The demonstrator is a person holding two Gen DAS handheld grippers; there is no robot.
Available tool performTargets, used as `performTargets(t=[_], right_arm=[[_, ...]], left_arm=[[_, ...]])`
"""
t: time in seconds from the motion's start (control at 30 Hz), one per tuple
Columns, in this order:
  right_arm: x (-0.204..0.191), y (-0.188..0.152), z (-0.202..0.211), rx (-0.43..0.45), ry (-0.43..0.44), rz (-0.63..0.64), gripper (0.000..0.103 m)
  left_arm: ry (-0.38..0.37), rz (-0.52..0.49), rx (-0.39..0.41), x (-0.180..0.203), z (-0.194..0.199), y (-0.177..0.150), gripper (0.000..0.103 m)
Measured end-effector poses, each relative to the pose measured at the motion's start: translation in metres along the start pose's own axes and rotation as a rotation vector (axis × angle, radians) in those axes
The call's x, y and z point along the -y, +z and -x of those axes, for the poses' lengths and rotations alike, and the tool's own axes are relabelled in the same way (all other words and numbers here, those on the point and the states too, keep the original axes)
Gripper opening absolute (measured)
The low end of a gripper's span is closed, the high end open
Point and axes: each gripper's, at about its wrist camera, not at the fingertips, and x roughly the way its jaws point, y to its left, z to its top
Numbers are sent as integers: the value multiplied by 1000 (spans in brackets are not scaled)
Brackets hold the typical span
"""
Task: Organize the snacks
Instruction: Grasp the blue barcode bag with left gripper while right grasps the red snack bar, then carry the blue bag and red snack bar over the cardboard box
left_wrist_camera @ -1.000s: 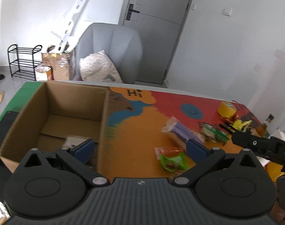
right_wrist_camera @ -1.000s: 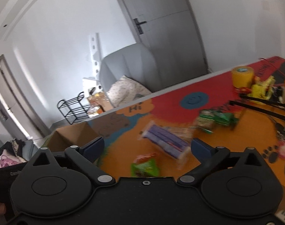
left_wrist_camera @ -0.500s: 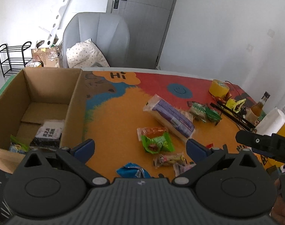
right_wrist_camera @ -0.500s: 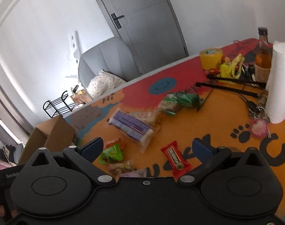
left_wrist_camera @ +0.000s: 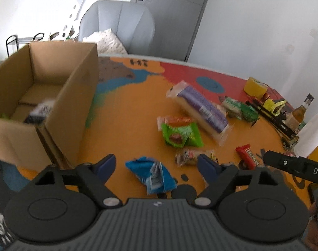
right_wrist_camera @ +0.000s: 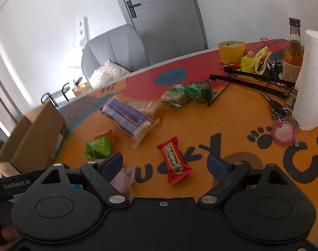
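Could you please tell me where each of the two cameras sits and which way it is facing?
Left wrist: on the left hand-held gripper, angled down at a blue snack packet and cardboard box; its jaws, closing, are empty.
Right wrist: on the right hand-held gripper, aimed at a red candy bar; jaws closing, empty.
Shared: purple cracker pack, yellow tape roll.
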Motion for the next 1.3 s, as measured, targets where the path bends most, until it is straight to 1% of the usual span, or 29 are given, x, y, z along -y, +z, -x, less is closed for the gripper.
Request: performTargets(t=[0.03,0.17,0.23,0.27,0.33,0.37,0.4,0.43,0.47,0.6,0.7,0.73,0.77,0.8,0.83,0.9,0.93,1.0,1.03,1.1,1.17,1.3], right_arm=[[0,0,-1,0,-3,12,87],[-1,-2,-10,-6,-12,40,86],[-2,-4,-14,-6,-16,52,86],[-3,-5,-16,-7,-19,55,85],[-3,-8,-20,-12,-21,59,85],[-3,-9,-22,-15,-22,59,85],[-2,-9,-24,-17,-23,59,84],[-2,-9,-25,-18,-25,60,84],[-2,-9,-27,-16,-29,64,83],[0,-7,-32,-12,-39,69,81],[-2,-6,-37,-20,-27,74,75],[-3,-6,-39,-25,-22,79,71],[-4,-6,-41,-33,-20,84,65],[-6,-7,-44,-50,-21,92,64],[-8,-8,-46,-47,-30,107,58],[-13,-8,-47,-50,-63,150,39],[-13,-7,-47,-57,-63,160,21],[-10,-4,-45,-72,-33,126,19],[-8,-2,-42,-62,-32,107,19],[-9,0,-35,-29,-41,112,19],[-9,7,-28,-16,-16,86,19],[-18,20,-17,19,11,80,19]], left_arm=[[5,4,-2,0,-3,-3,79],[30,-2,-22,2,-16,-6,70],[38,9,-46,1,-23,-6,65],[37,11,-62,1,-27,-7,61],[55,-4,-57,3,-29,-9,58],[63,-9,-55,4,-28,-10,55],[65,-10,-53,5,-28,-10,46],[66,-12,-50,5,-28,-11,41],[70,-13,-50,5,-27,-11,34],[60,-5,-51,1,-25,-11,32],[57,-1,-38,0,-21,-9,31],[54,-5,-34,1,-20,-7,31],[51,-8,-33,1,-19,-6,31],[48,-8,-31,2,-19,-4,31],[46,-8,-28,2,-18,-2,31],[44,-8,-19,1,-16,2,31],[41,-8,-14,1,-14,5,31],[34,-8,-7,1,-12,9,31],[32,-7,-5,1,-11,11,31],[27,-9,3,1,-8,16,31],[22,-15,18,1,-3,22,31],[9,-14,45,-2,6,34,31]])
